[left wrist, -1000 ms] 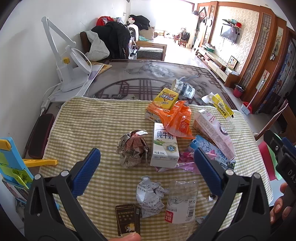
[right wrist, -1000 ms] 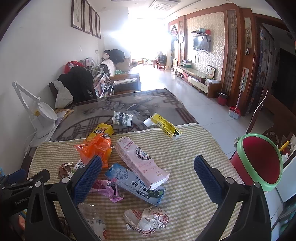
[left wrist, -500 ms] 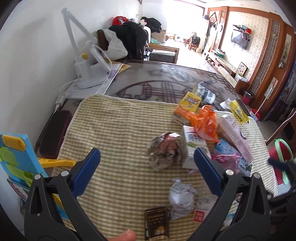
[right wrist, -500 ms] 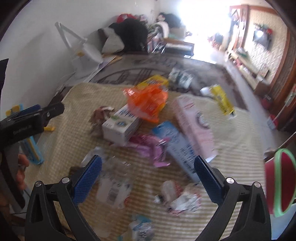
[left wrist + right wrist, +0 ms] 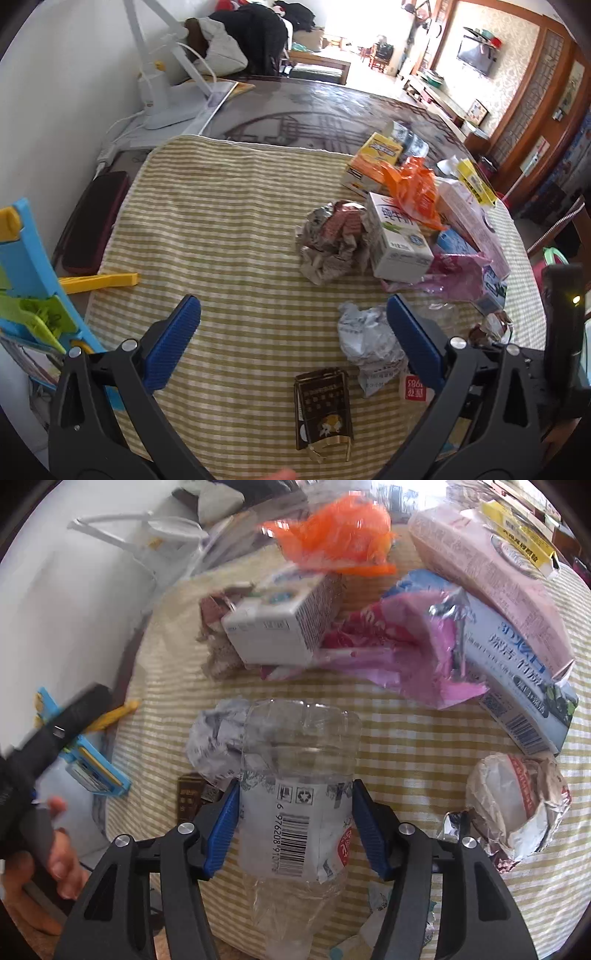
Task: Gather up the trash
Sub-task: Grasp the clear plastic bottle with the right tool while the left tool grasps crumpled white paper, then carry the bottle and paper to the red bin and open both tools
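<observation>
A crushed clear plastic bottle (image 5: 297,797) is lying on the green-checked cloth (image 5: 413,746), its labelled middle sitting between the blue pads of the right gripper (image 5: 295,821), whose jaws are closing around it; both pads are already meeting the label's edges. Just beyond the bottle, touching its far left side, a crumpled white paper ball (image 5: 216,744) is resting on the cloth. Farther ahead of the gripper, a small white milk carton (image 5: 284,622) is lying on its side, with a pink plastic wrapper (image 5: 410,646) spreading to its right and an orange plastic bag (image 5: 340,535) bunching behind it. To the gripper's right, a blue-and-white carton (image 5: 517,672) and a long pink carton (image 5: 491,568) are lying side by side, and nearer, a crushed foil-lined cup (image 5: 513,805) is sitting well apart from the bottle.

The left gripper (image 5: 293,339) is hovering over the cloth with its jaws spread wide and nothing between them. Just under it and toward the person, a dark brown packet (image 5: 323,406) is lying flat; a crumpled foil wrapper (image 5: 332,240) is sitting farther ahead, against the milk carton.
</observation>
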